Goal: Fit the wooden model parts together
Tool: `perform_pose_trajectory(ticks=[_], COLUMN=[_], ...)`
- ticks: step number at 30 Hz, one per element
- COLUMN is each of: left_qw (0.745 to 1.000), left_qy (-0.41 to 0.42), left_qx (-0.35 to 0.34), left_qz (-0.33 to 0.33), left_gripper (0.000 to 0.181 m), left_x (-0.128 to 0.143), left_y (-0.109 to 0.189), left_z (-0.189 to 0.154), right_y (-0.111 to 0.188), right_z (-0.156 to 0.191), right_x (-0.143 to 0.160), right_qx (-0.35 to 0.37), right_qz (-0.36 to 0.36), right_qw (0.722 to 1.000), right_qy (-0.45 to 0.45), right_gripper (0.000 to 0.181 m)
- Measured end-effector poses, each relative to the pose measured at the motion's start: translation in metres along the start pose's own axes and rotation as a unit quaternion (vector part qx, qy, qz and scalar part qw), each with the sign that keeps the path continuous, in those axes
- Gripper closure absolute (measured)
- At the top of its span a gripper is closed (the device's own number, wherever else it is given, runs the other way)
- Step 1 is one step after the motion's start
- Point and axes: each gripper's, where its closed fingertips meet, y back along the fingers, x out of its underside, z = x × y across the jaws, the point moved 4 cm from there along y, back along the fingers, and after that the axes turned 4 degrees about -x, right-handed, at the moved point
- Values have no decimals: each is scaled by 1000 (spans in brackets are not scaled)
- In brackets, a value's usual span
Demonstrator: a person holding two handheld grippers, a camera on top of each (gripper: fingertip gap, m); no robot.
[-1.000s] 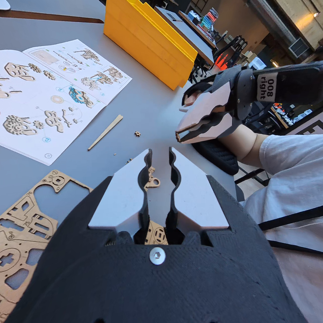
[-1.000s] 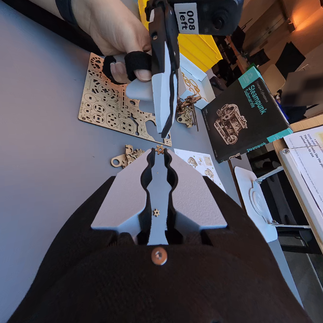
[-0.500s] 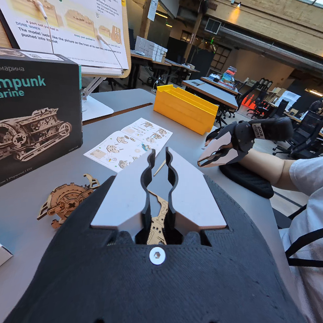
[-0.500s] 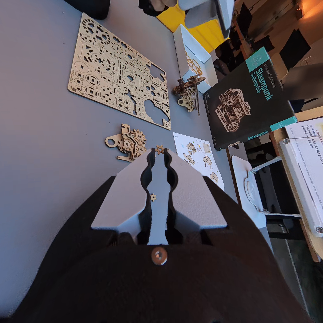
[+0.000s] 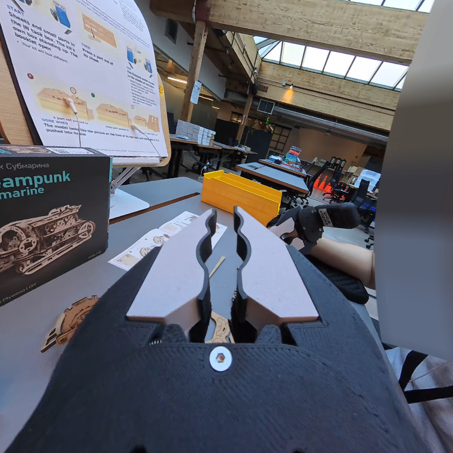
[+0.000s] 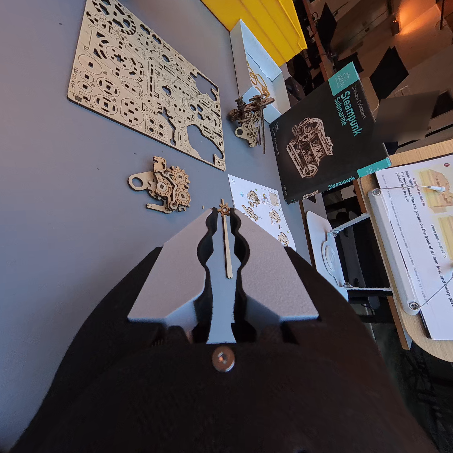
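My right gripper [image 6: 223, 211] is shut on a small wooden gear [image 6: 223, 209] at its fingertips, held above the grey table [image 6: 61, 220]. A thin wooden stick [image 6: 226, 247] lies on the table right below, in line with the gear. A gear assembly [image 6: 166, 186] lies to the left, and a second assembly [image 6: 250, 120] lies farther back. The laser-cut parts sheet [image 6: 147, 93] lies at the far left. My left gripper [image 5: 224, 210] is open and empty, raised over the table. The right gripper [image 5: 282, 230] shows beyond it on the right, with the stick [image 5: 217, 266] between the fingers.
The black kit box [image 6: 326, 137] stands at the right, the open booklet [image 6: 262, 210] before it. A white box [image 6: 257, 66] and a yellow bin [image 6: 264, 24] stand at the back. An instruction board on a stand [image 6: 421, 232] is at the far right. A wooden assembly [image 5: 71, 321] lies left. One gripper's finger ends stand about 20 cm off the other's. The left tips stand about 15 cm off the wooden assembly [image 5: 71, 321].
My left gripper has lifted and tilted up, away from the right one. My right gripper has moved with the gear to above the stick.
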Motion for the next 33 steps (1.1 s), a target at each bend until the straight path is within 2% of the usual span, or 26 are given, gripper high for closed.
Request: perform_pose_trajectory(ticks=[1,17,29,31,32,33], left_qw=[1000,1000,1000,1000,1000,1000], left_qy=[4,4,12,9,7,4], left_qx=[2,1,-14,-14,-12,-8], left_qz=[2,2,7,9,8,7], left_gripper=[170,169,144,148,154,169], left_x=[1,2,4,5,5,5], left_y=[-1,0,-2,-2,-2,-1], left_z=[0,3,7,6,6,4], right_y=[0,-2,-2,-2,-2,-2], right_z=[0,3,4,4,3,3], right_x=[0,1,2,2,2,2], right_qx=[0,2,3,3,3,4], right_qz=[0,12,17,17,17,17], right_qw=[1000,1000,999,999,999,999], right_qy=[2,23,28,28,28,28], right_gripper=[172,172,172,172,172,172])
